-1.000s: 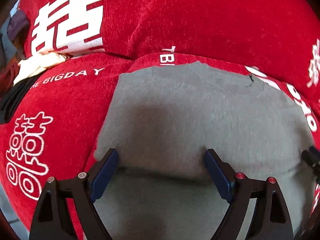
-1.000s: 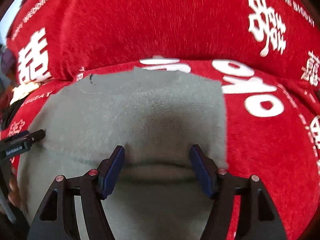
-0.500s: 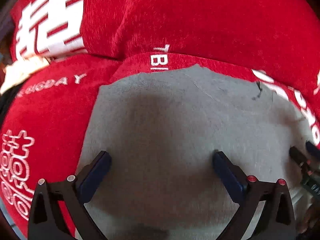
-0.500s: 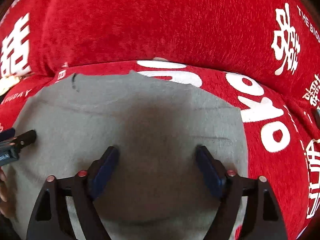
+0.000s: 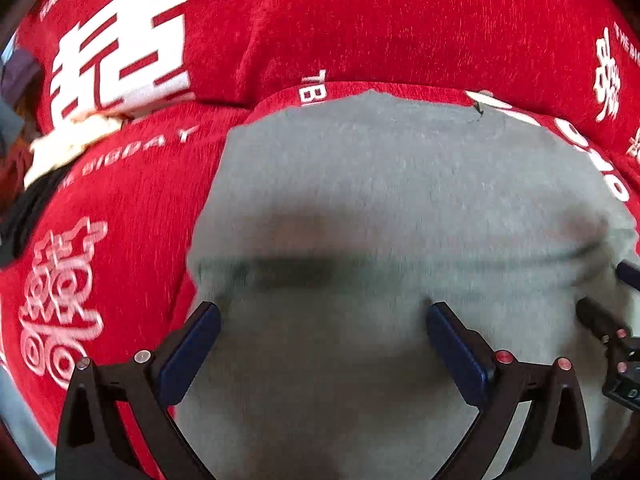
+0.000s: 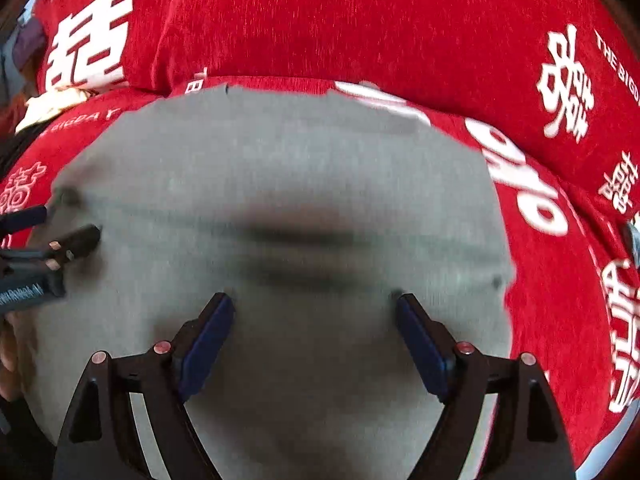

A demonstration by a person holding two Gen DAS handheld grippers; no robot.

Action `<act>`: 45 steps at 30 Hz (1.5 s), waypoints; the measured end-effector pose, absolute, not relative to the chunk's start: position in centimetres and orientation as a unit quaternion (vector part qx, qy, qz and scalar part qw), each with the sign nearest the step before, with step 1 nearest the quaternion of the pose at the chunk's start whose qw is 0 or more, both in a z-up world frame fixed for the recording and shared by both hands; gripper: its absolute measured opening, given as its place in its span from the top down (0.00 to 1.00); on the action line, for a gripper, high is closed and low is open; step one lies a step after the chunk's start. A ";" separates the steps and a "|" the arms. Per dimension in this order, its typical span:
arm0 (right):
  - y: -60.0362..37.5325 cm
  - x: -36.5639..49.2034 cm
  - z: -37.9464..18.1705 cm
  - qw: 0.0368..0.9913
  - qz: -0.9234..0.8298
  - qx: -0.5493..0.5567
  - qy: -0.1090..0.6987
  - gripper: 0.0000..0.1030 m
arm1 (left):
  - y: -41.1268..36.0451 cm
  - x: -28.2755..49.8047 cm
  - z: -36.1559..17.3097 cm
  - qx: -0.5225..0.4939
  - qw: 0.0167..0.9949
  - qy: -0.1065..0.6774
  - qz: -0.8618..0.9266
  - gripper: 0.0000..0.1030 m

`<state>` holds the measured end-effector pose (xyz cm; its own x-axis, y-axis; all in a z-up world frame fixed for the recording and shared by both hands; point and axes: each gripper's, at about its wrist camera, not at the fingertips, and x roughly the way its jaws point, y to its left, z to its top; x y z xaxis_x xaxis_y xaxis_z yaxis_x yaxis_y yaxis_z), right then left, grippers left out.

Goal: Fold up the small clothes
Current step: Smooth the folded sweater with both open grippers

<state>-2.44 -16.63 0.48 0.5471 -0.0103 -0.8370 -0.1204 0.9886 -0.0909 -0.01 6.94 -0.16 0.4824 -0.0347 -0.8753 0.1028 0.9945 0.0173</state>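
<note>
We have the grey garment (image 5: pixel 400 208) lying flat on the red printed cover (image 5: pixel 132 208), its far edge close under the red cushion (image 5: pixel 380 20) behind it. A soft crease runs across the cloth just ahead of both tools.

Our left tongs (image 5: pixel 322 330) stand spread as wide as they go, with nothing between the pads — only cloth lying underneath. Our right tongs (image 6: pixel 314 322) are wide apart too and hold nothing. The two sit side by side over the near half of the garment, each one's tip showing at the edge of the other's view.

To do this fold well, we judge that both tongs should pinch the near edge at matching spots, one towards each side, so the cloth lifts level. Then we carry it over evenly and lay it edge to edge — a lopsided pinch would likely skew the crease.
</note>
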 end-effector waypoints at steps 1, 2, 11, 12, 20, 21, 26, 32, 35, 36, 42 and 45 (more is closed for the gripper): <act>-17.2 -3.5 0.5 0.880 0.032 -0.055 0.470 0.16 | 7.5 -0.7 -0.1 0.024 0.859 0.510 -0.042 0.00; -17.7 -4.3 0.4 0.880 0.033 -0.048 0.472 0.16 | 8.1 -1.5 0.0 0.017 0.857 0.514 -0.046 0.00; -18.3 -12.9 -0.2 0.892 0.051 -0.077 0.442 0.14 | 11.3 -8.4 -0.4 0.003 0.858 0.510 -0.060 0.00; -18.4 -13.5 -0.3 0.893 0.051 -0.078 0.441 0.14 | 11.6 -9.2 -0.4 0.000 0.860 0.507 -0.058 0.00; -19.0 -18.4 -1.2 0.890 0.052 -0.101 0.441 0.11 | 13.1 -13.5 -0.9 0.007 0.852 0.520 -0.061 0.00; -19.0 -18.7 -1.2 0.889 0.051 -0.103 0.444 0.11 | 13.2 -14.1 -0.7 0.009 0.851 0.522 -0.060 0.00; -18.5 -18.8 -0.6 0.864 0.048 -0.110 0.488 0.09 | 13.7 -15.5 1.4 0.047 0.864 0.499 -0.050 0.00; -14.0 -16.3 0.6 0.877 0.094 -0.127 0.454 0.09 | 10.5 -12.5 2.4 0.035 0.871 0.484 -0.075 0.00; -12.8 -15.4 -0.9 0.865 0.100 -0.139 0.473 0.07 | 9.0 -11.5 0.2 0.069 0.854 0.511 -0.063 0.00; -13.0 -15.7 -0.8 0.870 0.101 -0.139 0.462 0.07 | 9.2 -11.9 -0.1 0.062 0.858 0.506 -0.064 0.00; -14.6 -18.6 -2.0 0.873 0.109 -0.155 0.449 0.01 | 11.2 -13.1 -0.7 0.025 0.853 0.515 -0.078 0.00; -14.7 -19.7 -2.5 0.871 0.107 -0.173 0.448 0.01 | 11.1 -14.0 -0.7 0.025 0.852 0.517 -0.077 0.00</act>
